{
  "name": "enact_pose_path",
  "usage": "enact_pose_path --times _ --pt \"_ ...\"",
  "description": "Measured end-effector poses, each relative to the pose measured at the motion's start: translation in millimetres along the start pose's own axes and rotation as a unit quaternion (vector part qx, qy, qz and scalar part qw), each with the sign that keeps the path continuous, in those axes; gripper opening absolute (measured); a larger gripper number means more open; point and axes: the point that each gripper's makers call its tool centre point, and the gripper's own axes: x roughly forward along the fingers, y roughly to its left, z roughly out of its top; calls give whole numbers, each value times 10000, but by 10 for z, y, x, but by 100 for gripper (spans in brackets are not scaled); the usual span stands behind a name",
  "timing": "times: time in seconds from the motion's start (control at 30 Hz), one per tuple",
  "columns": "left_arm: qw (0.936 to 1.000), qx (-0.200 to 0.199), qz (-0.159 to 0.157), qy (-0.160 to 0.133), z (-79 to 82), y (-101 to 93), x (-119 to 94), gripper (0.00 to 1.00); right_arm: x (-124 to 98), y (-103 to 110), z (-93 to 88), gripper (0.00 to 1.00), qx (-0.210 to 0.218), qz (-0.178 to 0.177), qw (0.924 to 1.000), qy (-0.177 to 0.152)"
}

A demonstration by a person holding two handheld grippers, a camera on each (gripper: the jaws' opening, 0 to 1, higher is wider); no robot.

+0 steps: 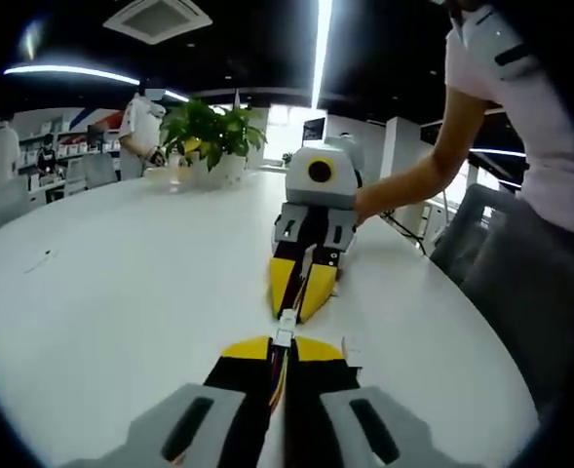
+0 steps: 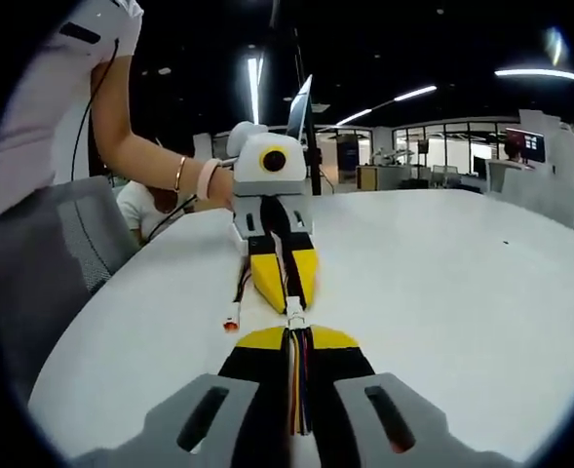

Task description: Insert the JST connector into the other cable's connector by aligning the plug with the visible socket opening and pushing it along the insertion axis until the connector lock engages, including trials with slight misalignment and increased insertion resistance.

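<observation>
item: cable joining, near its end, as far as you can judge. you are holding the two grippers tip to tip over the white table (image 1: pixel 121 292). left gripper (image 1: pixel 284 353): jaws closed on a bundle of coloured wires (image 1: pixel 277 369), with the white connector (image 1: pixel 285 330) sticking out past the tips. right gripper (image 2: pixel 296 339): jaws closed on its own wire bundle (image 2: pixel 298 390), the small white plug (image 2: pixel 294 314) at its tips. in both views the white pieces are meeting between the two pairs of yellow tips; whether the lock is clicking home is too small to tell, so you are likely finishing the push or checking the seat. a spare orange-tipped connector (image 2: pixel 232 321) is lying on the table just beside the grippers.

surface and room: round, bare, glossy white table; potted plant (image 1: pixel 211 132) standing at its far edge; grey chair (image 2: pixel 43 253) next to you; open office with ceiling strip lights (image 1: pixel 321 49) glowing and people standing far off
</observation>
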Motion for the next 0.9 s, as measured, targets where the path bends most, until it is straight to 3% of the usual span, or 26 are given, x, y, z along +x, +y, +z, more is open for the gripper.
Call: enact_pose_path --times 0.73,0.9 --pt "10000 -6 -21 -42 38 -48 63 0 20 74 54 3 34 28 9999 -103" --pt "9997 -166 23 -194 33 -28 43 0 19 73 72 4 188 67 9997 -152"
